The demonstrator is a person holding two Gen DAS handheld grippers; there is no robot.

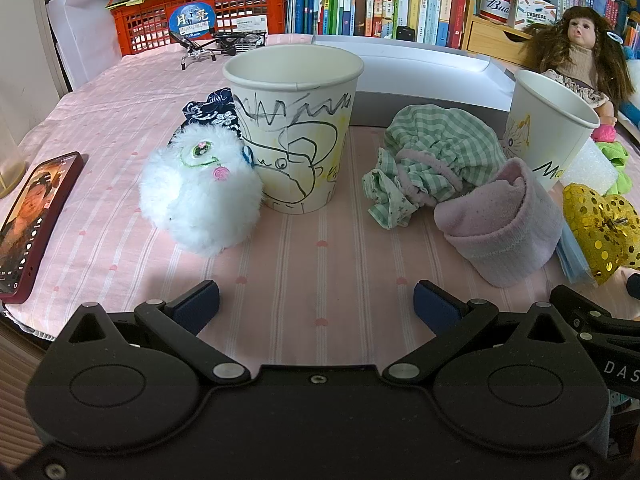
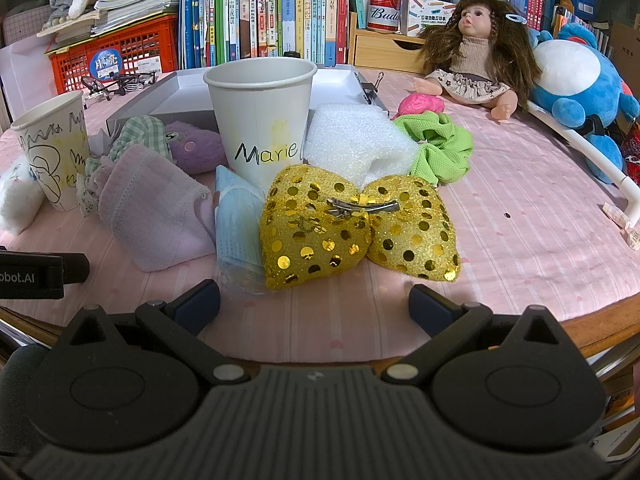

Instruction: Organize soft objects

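My left gripper (image 1: pixel 316 304) is open and empty, low over the pink cloth in front of a drawn-on paper cup (image 1: pixel 294 128). A white fluffy toy (image 1: pixel 200 196) leans against the cup's left side, with a dark floral pouch (image 1: pixel 212 110) behind it. A green checked cloth (image 1: pixel 436 160) and a rolled pink sock (image 1: pixel 504 224) lie to the right. My right gripper (image 2: pixel 314 304) is open and empty just short of a gold sequin bow (image 2: pixel 352 228). Behind the bow stands the "Marie" cup (image 2: pixel 260 120), with a blue face mask (image 2: pixel 236 224), white foam (image 2: pixel 356 140), a green scrunchie (image 2: pixel 440 148) and a purple plush (image 2: pixel 196 146) around it.
A phone (image 1: pixel 32 224) lies at the left table edge. An open grey box (image 1: pixel 420 76) sits behind the cups. A doll (image 2: pixel 472 52) and a blue plush (image 2: pixel 576 80) sit at the back right, by a white rod (image 2: pixel 592 152). An orange crate (image 1: pixel 200 12) and books line the back.
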